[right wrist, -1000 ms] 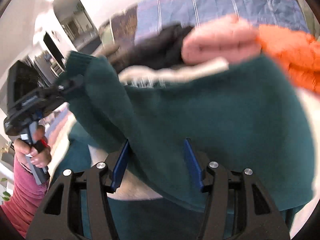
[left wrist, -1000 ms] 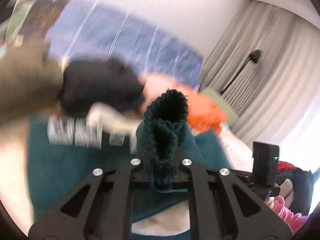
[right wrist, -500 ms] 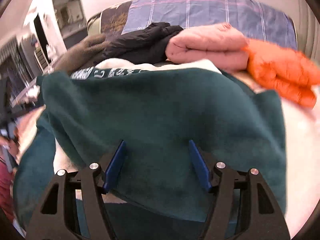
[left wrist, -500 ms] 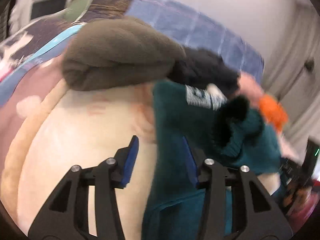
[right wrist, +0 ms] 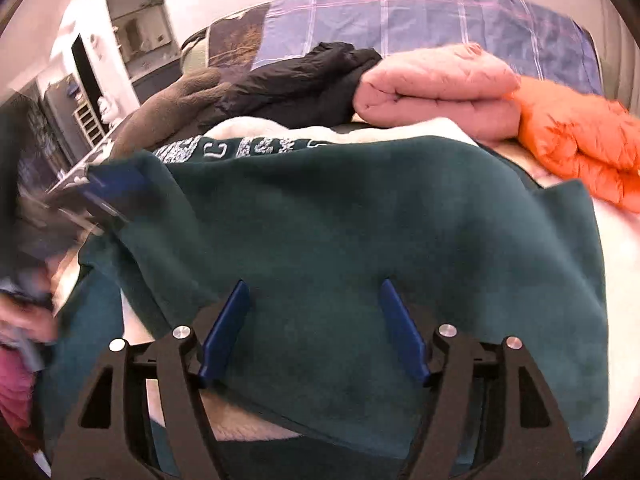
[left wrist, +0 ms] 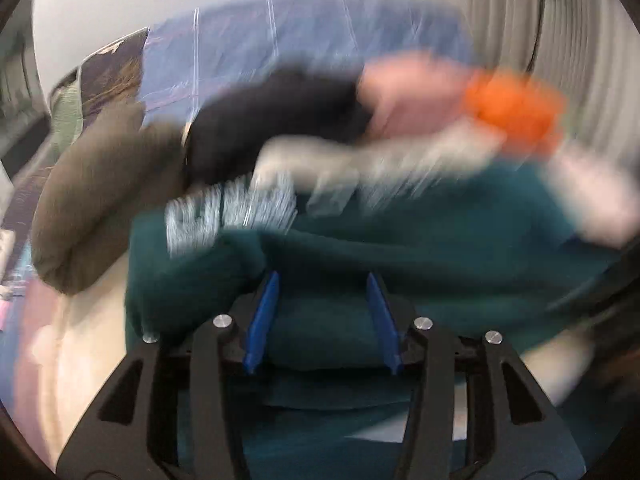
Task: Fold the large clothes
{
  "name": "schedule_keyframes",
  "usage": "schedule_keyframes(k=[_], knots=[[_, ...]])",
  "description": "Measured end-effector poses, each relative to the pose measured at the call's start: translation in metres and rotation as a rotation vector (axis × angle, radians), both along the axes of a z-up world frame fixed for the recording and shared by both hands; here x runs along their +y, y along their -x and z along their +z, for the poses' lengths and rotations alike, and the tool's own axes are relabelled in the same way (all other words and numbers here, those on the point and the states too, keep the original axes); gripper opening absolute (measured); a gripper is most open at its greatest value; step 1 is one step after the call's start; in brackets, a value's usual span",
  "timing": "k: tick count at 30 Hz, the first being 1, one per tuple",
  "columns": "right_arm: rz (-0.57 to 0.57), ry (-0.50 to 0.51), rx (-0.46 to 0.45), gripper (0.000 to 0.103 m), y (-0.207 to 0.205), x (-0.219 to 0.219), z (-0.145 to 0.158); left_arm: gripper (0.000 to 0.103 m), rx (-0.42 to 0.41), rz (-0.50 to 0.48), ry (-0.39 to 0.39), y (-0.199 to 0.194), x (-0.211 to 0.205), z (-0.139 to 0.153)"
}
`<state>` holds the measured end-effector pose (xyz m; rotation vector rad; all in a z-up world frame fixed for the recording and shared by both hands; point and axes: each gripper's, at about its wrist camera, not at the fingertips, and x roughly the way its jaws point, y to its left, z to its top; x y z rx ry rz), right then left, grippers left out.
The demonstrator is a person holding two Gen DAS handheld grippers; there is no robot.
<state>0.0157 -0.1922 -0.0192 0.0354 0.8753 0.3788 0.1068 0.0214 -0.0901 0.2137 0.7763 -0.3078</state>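
A dark green sweatshirt with white lettering lies on the cream bed cover, its lower part folded up over itself. My right gripper is open just above the folded cloth and holds nothing. My left gripper is also open over the green sweatshirt, in a view blurred by motion. It also shows blurred at the left edge of the right wrist view.
Folded clothes line the back of the bed: a brown fleece, a black jacket, a pink quilted piece, an orange puffer. A blue checked duvet lies behind them. Curtains hang at the right.
My left gripper let go of the green cuff it held, opened, and swung back over the sweatshirt. The folded cloth has settled flat under my open right gripper.
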Motion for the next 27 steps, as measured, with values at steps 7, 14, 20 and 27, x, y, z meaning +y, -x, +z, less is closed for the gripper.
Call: schedule_keyframes(k=[7,14,20,27], knots=[[-0.141,-0.033,-0.063,0.069,-0.003,-0.038,0.034,0.046,-0.044,-0.020,-0.030,0.016,-0.004,-0.001],[-0.260,0.018,0.069,0.099,-0.037,-0.080,-0.029,0.046,-0.032,-0.024,0.038,0.005,0.021,0.002],[-0.304,0.007,0.076,0.097,-0.020,-0.091,-0.004,0.046,-0.019,-0.022,0.070,0.008,0.029,0.011],[-0.316,0.125,-0.028,0.096,0.051,-0.151,0.031,0.084,-0.037,0.034,0.093,0.063,0.097,0.039]])
